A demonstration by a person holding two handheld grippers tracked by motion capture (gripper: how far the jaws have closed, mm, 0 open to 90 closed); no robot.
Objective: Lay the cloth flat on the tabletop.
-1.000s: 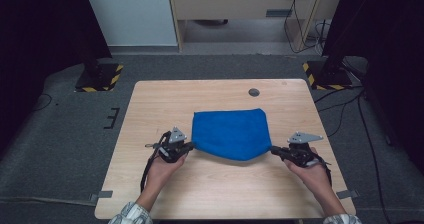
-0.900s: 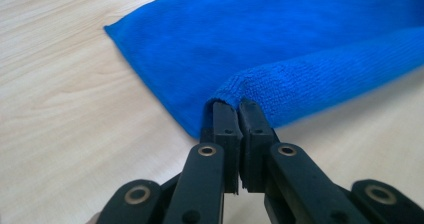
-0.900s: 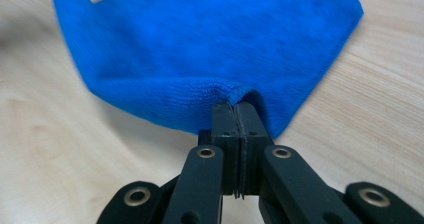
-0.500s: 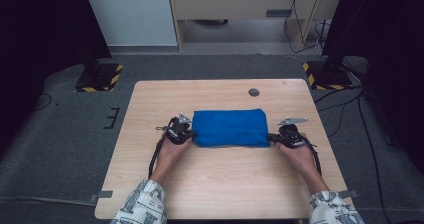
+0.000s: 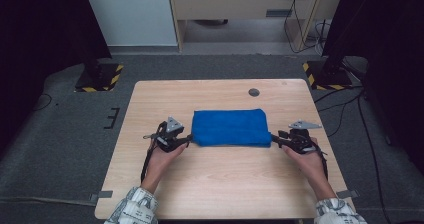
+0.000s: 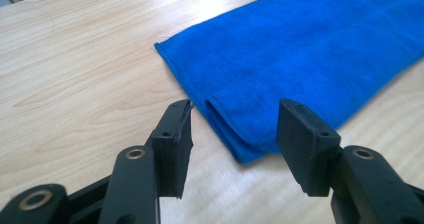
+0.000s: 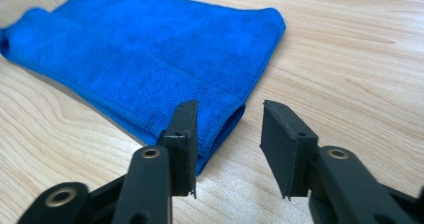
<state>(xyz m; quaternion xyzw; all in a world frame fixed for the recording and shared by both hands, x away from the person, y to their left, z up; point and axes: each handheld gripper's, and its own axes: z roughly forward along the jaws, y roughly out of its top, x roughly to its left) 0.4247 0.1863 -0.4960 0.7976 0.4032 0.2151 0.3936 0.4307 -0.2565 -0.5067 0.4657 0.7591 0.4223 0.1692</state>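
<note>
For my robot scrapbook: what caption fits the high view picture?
Two tongs, left and right, open beside a folded blue cloth on the table.

My own jaw is covering part of the blue cloth's (image 7: 150, 64) near corner in the right gripper view. The frame edge is cutting off the cloth's far end in the left gripper view. The small dark spot (image 5: 254, 92) on the table is staying too small to identify.

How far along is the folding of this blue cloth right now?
Done: the blue cloth lies folded into a flat rectangle on the table, its doubled edge showing in the left gripper view. In hand: the left gripper and right gripper have just been opening, and their pads are off the cloth's near corners. Left: perhaps another fold, if a smaller packet is wanted; otherwise drawing both hands away.
</note>
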